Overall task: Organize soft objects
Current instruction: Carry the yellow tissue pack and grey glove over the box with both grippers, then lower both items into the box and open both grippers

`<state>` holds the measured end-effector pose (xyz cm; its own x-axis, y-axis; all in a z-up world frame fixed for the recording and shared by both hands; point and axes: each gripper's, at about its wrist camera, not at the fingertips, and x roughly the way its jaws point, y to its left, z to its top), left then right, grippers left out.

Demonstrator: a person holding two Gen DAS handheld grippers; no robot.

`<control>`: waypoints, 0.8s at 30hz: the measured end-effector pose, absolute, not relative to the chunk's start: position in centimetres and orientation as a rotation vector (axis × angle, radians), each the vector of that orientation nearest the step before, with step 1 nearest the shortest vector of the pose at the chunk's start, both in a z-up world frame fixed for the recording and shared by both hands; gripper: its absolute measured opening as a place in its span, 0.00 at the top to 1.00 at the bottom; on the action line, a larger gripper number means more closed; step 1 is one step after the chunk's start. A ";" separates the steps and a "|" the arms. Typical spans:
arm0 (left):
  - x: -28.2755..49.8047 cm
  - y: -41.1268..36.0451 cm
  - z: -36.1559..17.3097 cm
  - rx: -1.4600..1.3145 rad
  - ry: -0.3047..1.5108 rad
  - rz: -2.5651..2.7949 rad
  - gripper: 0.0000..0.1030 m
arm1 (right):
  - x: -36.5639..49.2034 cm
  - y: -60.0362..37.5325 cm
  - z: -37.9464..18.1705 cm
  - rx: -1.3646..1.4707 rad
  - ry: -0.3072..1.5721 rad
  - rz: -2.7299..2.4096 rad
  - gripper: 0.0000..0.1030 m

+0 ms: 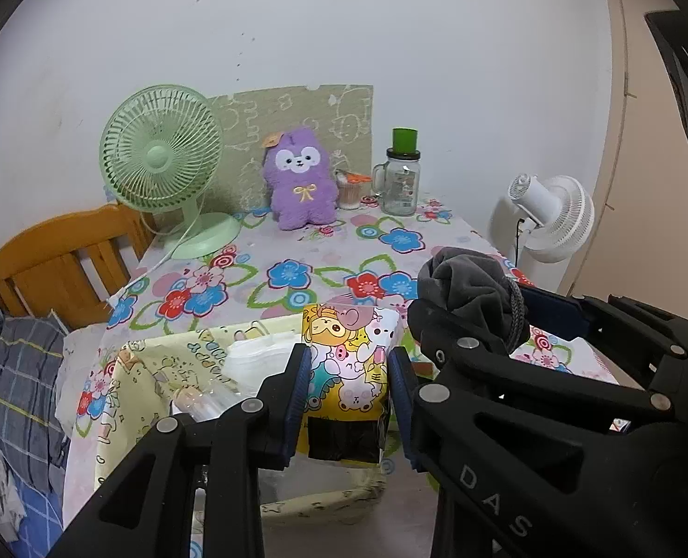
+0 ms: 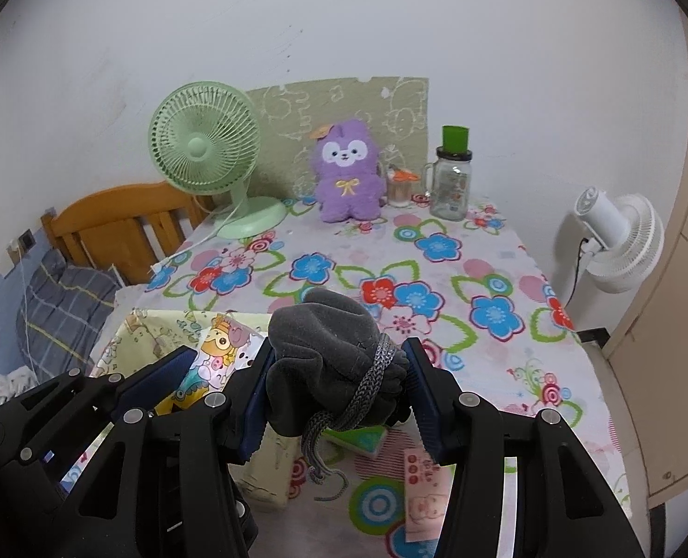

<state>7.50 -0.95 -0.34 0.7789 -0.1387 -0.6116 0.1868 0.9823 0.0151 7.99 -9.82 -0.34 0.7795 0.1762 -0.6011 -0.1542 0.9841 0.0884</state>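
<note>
Over the table's near edge you hold two soft things: your left gripper clamps one cartoon pouch, your right gripper squeezes one grey drawstring bag. Along the far edge stand one purple plush, one green fan, one jar.

The left hand-held gripper is a matte black plastic frame of angular linkage arms with cut-out openings, joined by round silver rivets. Its two fingers carry dark blue ribbed pads. White raised letters "DAS" run along its right arm. The right hand-held gripper has the same build: black linkages, silver pivots, blue serrated pads.
</note>
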 end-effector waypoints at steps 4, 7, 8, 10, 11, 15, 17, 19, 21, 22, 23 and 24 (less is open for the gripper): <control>8.0 0.3 -0.6 0.062 0.663 -0.164 0.67 | 8.5 -8.6 -0.6 0.024 0.663 0.193 0.46; 8.2 1.4 -0.9 0.052 0.670 -0.149 0.67 | 8.9 -7.6 -0.8 0.015 0.670 0.209 0.46; 8.4 1.7 -1.0 0.049 0.672 -0.144 0.67 | 9.0 -7.3 -0.9 0.014 0.673 0.214 0.46; 8.6 2.3 -1.2 0.041 0.677 -0.136 0.67 | 9.3 -6.6 -1.0 0.009 0.680 0.228 0.46; 8.7 2.7 -1.3 0.038 0.680 -0.131 0.67 | 9.4 -6.2 -1.1 0.004 0.683 0.235 0.46; 8.9 3.9 -1.7 0.025 0.693 -0.114 0.67 | 9.8 -5.0 -1.4 -0.009 0.694 0.252 0.46; 8.9 4.4 -2.0 0.022 0.699 -0.110 0.67 | 10.0 -4.5 -1.6 -0.011 0.700 0.262 0.46; 9.0 4.8 -2.2 0.021 0.704 -0.103 0.67 | 10.2 -4.0 -1.7 -0.012 0.705 0.271 0.46; 9.1 5.3 -2.6 0.016 0.712 -0.094 0.67 | 10.4 -3.5 -1.9 -0.012 0.710 0.279 0.46; 9.2 5.6 -2.8 0.013 0.717 -0.090 0.67 | 10.4 -3.3 -2.0 -0.012 0.712 0.282 0.46; 9.4 5.9 -3.0 0.009 0.723 -0.086 0.67 | 10.5 -3.0 -2.1 -0.014 0.716 0.288 0.46; 9.4 6.1 -3.1 0.005 0.726 -0.082 0.67 | 10.6 -2.8 -2.1 -0.015 0.718 0.293 0.46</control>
<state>9.42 6.07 -3.14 0.7444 -0.0735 -0.6636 0.0771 0.9967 -0.0239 10.57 -2.78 -2.12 0.7145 0.2591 -0.6499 -0.2695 0.9591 0.0860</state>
